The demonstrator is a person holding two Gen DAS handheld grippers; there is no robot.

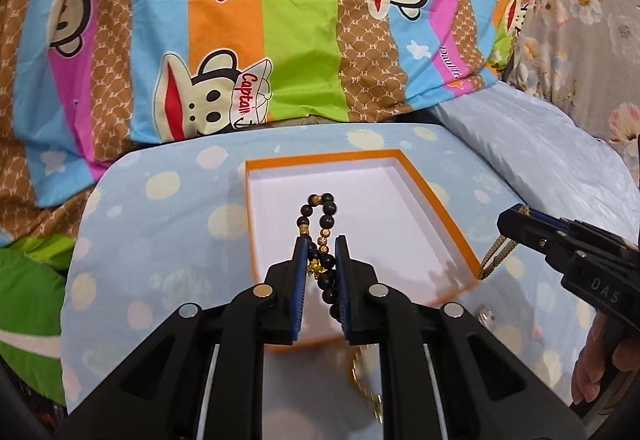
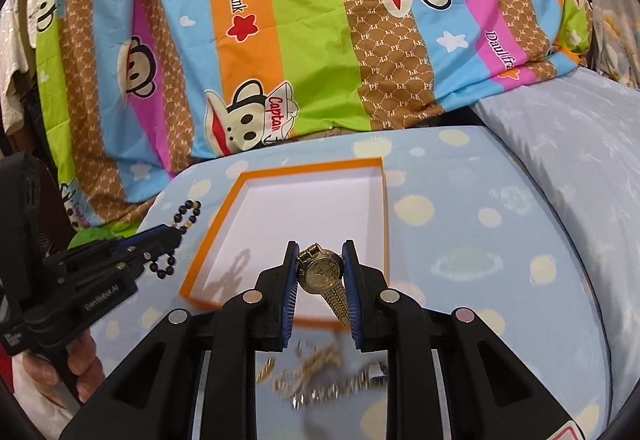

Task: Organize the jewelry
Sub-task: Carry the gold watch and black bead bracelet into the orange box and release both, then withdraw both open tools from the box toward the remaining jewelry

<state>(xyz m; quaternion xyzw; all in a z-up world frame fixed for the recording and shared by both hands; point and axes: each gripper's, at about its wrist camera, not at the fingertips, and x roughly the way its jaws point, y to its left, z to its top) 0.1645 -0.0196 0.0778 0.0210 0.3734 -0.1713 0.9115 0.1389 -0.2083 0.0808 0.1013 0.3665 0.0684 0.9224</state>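
Note:
My left gripper [image 1: 321, 252] is shut on a dark bead bracelet [image 1: 325, 213] with gold beads and holds it above the white floor of an orange-rimmed box [image 1: 430, 191]. It also shows at the left of the right wrist view [image 2: 170, 236], with the bracelet [image 2: 186, 213] hanging from it. My right gripper [image 2: 320, 260] is shut on a gold watch [image 2: 322, 272], above the box's near right corner [image 2: 385, 207]. In the left wrist view the right gripper [image 1: 514, 217] shows at the right with the watch band [image 1: 496, 256] hanging down.
The box sits on a light blue dotted cushion [image 1: 160, 224]. A pile of gold and silver chains [image 2: 320, 376] lies on the cushion in front of the box. A small clear stone [image 1: 487, 314] lies right of the box. A striped cartoon blanket [image 1: 280, 19] is behind.

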